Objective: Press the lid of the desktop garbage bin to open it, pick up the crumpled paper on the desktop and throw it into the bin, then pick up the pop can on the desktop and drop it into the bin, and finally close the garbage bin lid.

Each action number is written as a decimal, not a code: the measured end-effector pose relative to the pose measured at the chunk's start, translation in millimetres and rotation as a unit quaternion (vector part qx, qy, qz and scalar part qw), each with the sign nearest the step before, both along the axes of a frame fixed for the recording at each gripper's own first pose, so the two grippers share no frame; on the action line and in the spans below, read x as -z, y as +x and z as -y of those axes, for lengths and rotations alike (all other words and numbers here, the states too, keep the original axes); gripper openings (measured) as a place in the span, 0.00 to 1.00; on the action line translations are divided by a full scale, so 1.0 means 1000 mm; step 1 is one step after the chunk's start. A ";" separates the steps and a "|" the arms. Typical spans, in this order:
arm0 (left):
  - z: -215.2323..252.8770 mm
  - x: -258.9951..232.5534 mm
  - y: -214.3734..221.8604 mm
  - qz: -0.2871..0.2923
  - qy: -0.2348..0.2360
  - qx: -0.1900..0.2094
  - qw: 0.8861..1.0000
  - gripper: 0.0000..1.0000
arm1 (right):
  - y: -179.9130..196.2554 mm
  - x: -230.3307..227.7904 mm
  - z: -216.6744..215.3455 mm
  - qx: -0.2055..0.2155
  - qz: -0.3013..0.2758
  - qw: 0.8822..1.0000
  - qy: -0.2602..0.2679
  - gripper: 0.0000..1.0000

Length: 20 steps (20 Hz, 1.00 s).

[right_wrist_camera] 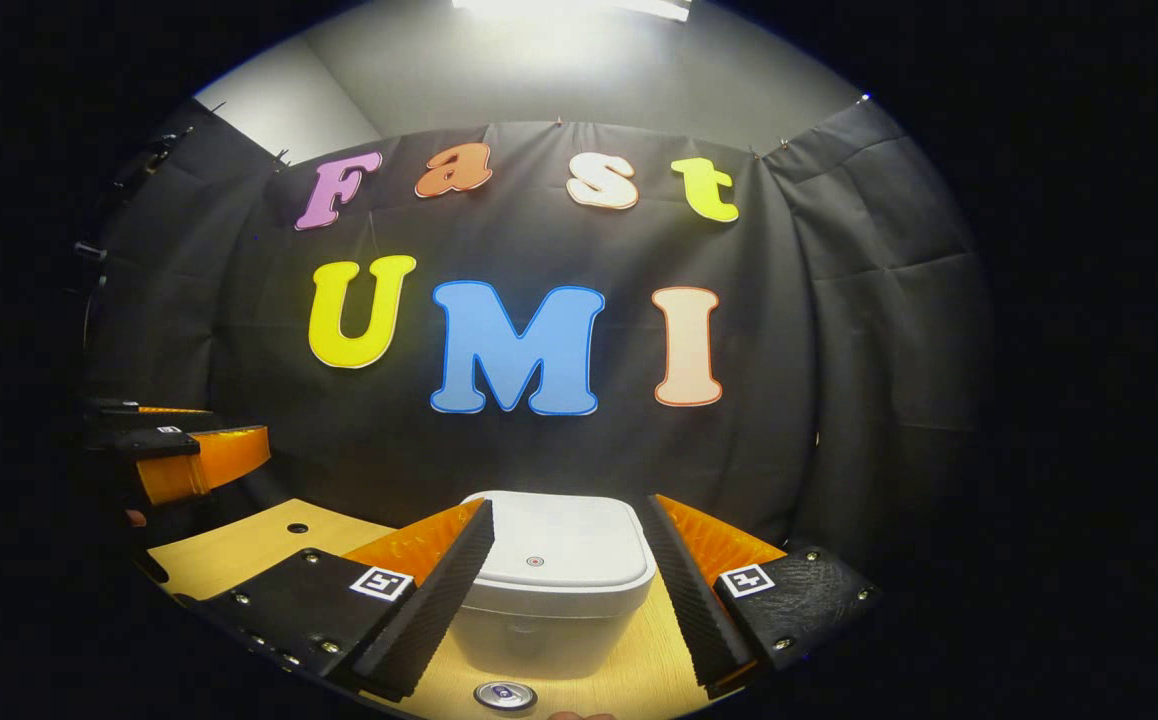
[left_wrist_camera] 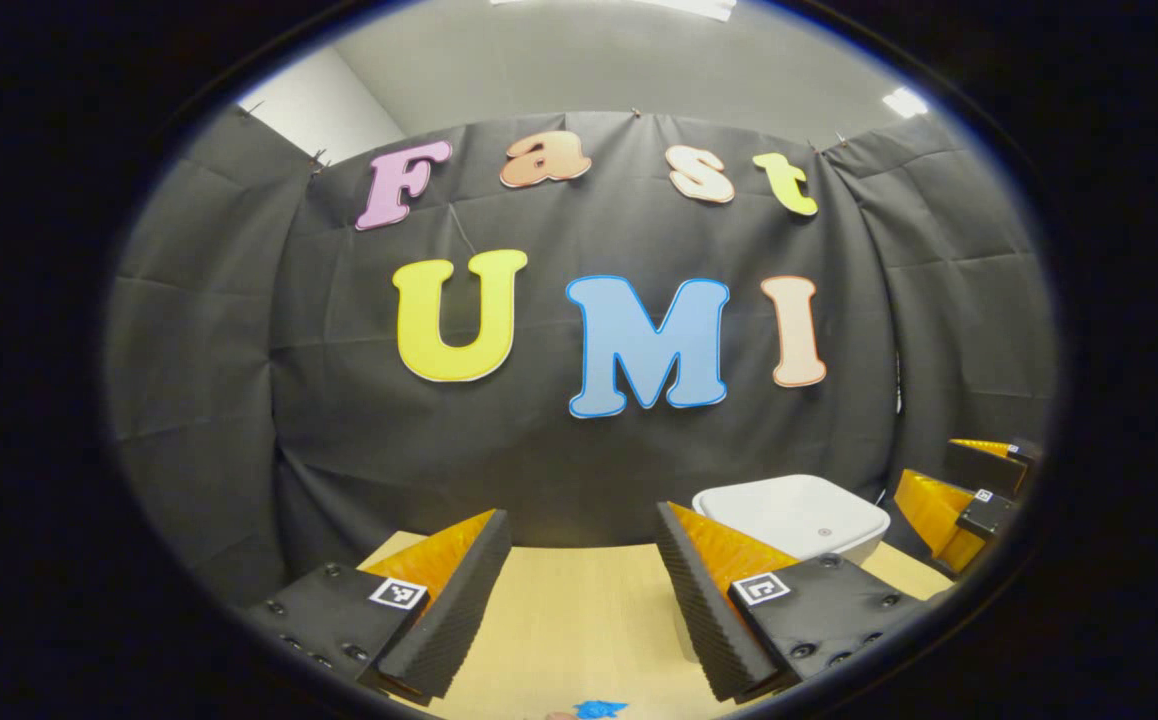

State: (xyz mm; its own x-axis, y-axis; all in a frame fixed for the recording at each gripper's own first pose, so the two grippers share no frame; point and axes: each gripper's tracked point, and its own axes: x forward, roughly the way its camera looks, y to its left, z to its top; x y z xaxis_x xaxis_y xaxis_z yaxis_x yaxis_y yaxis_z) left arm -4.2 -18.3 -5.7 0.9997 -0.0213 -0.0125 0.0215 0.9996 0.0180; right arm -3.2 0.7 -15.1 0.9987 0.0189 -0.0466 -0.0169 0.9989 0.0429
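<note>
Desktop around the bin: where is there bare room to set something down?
Bare wood lies ahead of the left gripper, left of the bin. The right gripper view shows another bare patch left of the bin, around a small hole. It is crowded before the bin, where the pop can stands close.

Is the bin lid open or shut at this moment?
Shut: the bin has its lid lying flat on the rim, no gap visible in the right gripper view.

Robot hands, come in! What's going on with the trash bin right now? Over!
Left gripper open, empty, above the table. Right gripper open, lined up on the bin, lid shut. Pop can waiting in front. Nothing blocking.
</note>
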 end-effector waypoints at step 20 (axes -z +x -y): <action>0.005 -0.002 0.004 0.003 0.004 -0.002 1.000 0.95 | 0.024 0.020 -0.010 -0.017 -0.040 0.999 0.002 0.04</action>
State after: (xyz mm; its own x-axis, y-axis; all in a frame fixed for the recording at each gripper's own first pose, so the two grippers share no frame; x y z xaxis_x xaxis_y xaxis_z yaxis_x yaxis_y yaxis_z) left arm 0.0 -23.4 -4.0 0.9998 -0.0174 -0.0076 0.0176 0.9995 0.0253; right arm 20.6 10.7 -34.7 0.9905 0.0533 -0.1271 -0.0474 0.9976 0.0496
